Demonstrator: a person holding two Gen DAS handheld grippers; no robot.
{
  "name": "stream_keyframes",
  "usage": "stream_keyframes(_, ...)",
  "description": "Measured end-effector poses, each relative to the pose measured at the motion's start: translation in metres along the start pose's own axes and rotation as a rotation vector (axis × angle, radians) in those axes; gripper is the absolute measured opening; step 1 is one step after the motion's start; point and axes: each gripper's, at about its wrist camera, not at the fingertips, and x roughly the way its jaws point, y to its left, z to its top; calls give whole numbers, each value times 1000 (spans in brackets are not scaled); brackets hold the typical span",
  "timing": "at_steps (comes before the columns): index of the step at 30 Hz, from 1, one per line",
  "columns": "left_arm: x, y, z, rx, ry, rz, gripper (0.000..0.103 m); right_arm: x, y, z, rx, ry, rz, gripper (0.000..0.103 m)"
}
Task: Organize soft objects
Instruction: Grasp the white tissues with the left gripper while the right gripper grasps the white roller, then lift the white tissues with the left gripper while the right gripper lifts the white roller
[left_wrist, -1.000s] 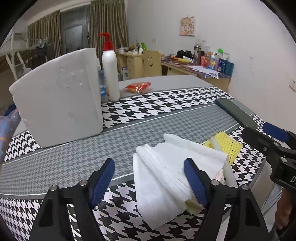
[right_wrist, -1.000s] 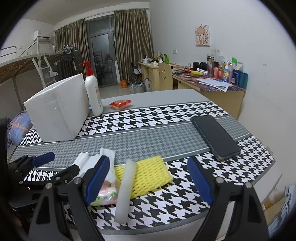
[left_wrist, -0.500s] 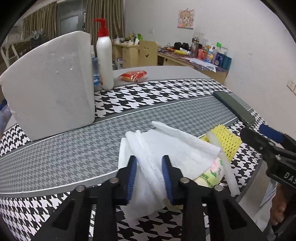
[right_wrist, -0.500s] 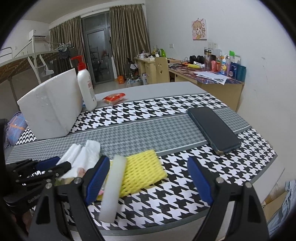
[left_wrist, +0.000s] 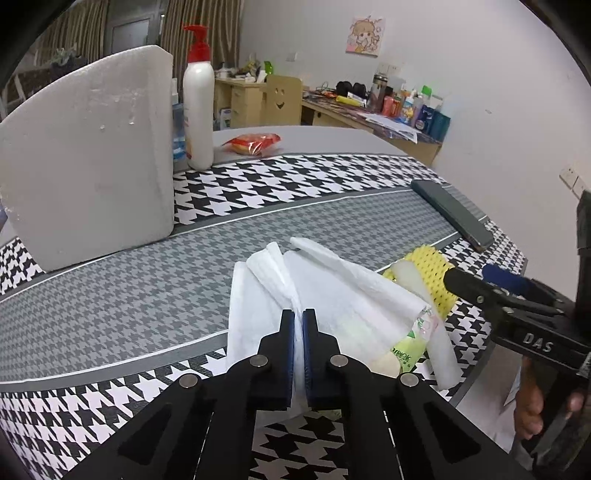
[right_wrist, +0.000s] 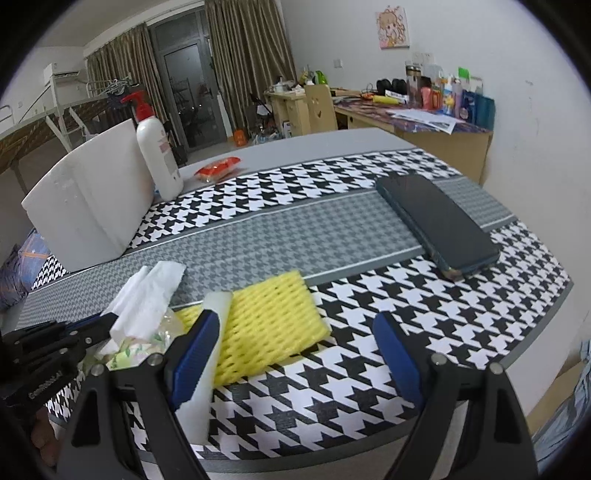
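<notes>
My left gripper is shut on the near edge of the white tissue sheets, which lie over a green-printed tissue pack on the table. The same sheets show in the right wrist view beside the left gripper. A yellow foam net lies flat to their right, with a white foam strip along its left side. My right gripper is open, its jaws either side of the yellow net and just above it. It also shows in the left wrist view.
A big white foam block stands at the back left with a white pump bottle beside it. A red snack packet lies behind. A dark phone lies at the right on the houndstooth cloth. The table edge is close.
My left gripper closed from wide open onto the white tissue sheets and moved in on them. My right gripper stayed open and shifted slightly closer to the yellow net.
</notes>
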Motion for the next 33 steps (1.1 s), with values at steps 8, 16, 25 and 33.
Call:
stream_keyframes(8, -11, 2, 0, 5, -30, -5, 4, -8, 6, -3, -19, -1, 11, 81)
stream_keyframes(16, -22, 7, 2, -5, -63, -17, 4, -4, 30, -9, -88, 31, 55, 65)
stream_keyframes(25, -39, 10, 6, -2, -109, -36, 4, 3, 43, -7, -106, 67, 75, 57)
stream_keyframes(33, -42, 10, 5, 2, -107, -47, 4, 11, 56, -11, -150, 97, 52, 42)
